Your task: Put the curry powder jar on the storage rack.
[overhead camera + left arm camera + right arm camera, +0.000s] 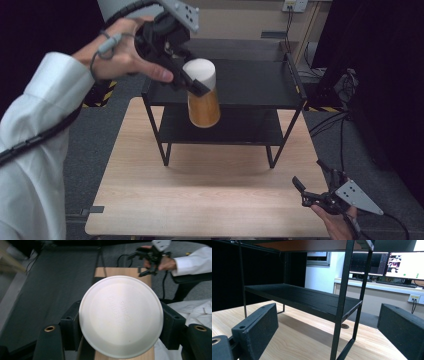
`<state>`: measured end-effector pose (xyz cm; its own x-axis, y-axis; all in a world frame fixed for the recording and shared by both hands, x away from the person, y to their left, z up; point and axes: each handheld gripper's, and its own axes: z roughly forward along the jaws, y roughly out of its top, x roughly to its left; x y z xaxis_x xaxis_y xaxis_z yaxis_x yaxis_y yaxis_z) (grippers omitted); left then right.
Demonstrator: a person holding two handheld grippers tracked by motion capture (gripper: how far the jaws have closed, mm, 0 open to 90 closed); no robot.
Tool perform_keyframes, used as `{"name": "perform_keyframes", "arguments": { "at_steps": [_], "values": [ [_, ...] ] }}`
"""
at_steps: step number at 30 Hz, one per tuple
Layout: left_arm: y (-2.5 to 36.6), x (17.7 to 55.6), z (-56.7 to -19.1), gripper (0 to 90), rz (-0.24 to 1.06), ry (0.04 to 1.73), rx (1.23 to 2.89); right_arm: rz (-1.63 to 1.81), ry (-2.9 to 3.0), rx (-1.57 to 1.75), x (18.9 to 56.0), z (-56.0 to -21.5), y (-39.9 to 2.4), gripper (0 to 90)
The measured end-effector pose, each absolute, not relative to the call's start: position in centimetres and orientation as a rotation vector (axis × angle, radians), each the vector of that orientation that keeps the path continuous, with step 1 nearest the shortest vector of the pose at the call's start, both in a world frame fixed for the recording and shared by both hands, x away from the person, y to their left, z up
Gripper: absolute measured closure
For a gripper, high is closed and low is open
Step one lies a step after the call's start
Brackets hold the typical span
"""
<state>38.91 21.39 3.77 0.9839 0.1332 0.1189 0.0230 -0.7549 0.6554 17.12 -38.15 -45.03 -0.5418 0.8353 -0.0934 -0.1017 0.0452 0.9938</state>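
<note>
Jaws of the left gripper [192, 82] pinch a paper cup [202, 97] by its sides, holding it upside down in the air just above the front edge of the black shelf rack [260, 82]. So the pick-up looks done; judging by the height, what remains is setting the cup down, likely on the rack's top tier right beneath those jaws. Jaws of the right gripper [312, 192] are spread with nothing between them, low over the wooden surface [210, 195], well apart from the cup. From the left gripper view, the cup's white base [121, 315] hides its body and the landing spot below. Whether anything is inside cannot be told.
</note>
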Motion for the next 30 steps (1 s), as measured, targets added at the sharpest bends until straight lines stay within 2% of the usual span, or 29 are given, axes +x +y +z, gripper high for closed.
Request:
{"name": "perform_keyframes", "arguments": {
  "at_steps": [6,7,9,11,17,30],
  "values": [
    [22.2,40.4,4.5,32.0,0.280,0.268,2.401,1.600,1.579,0.761,17.1,-45.1,-38.2,3.3],
    [22.5,41.3,4.4,31.9,0.302,0.359,2.399,1.598,1.584,0.758,17.1,-45.0,-38.2,3.5],
    [22.6,41.6,4.3,31.9,0.311,0.387,2.397,1.597,1.585,0.755,17.1,-45.0,-38.2,3.6],
    [23.0,43.2,3.8,32.0,0.327,0.519,2.382,1.599,1.588,0.756,17.1,-45.0,-38.1,3.6],
    [24.0,44.9,2.5,32.0,0.376,0.715,2.337,1.601,1.601,0.751,17.2,-44.9,-38.1,3.7],
    [25.5,46.9,0.6,32.0,0.378,0.833,2.340,1.604,1.610,0.751,17.2,-44.9,-38.2,3.9]
  ]
}}
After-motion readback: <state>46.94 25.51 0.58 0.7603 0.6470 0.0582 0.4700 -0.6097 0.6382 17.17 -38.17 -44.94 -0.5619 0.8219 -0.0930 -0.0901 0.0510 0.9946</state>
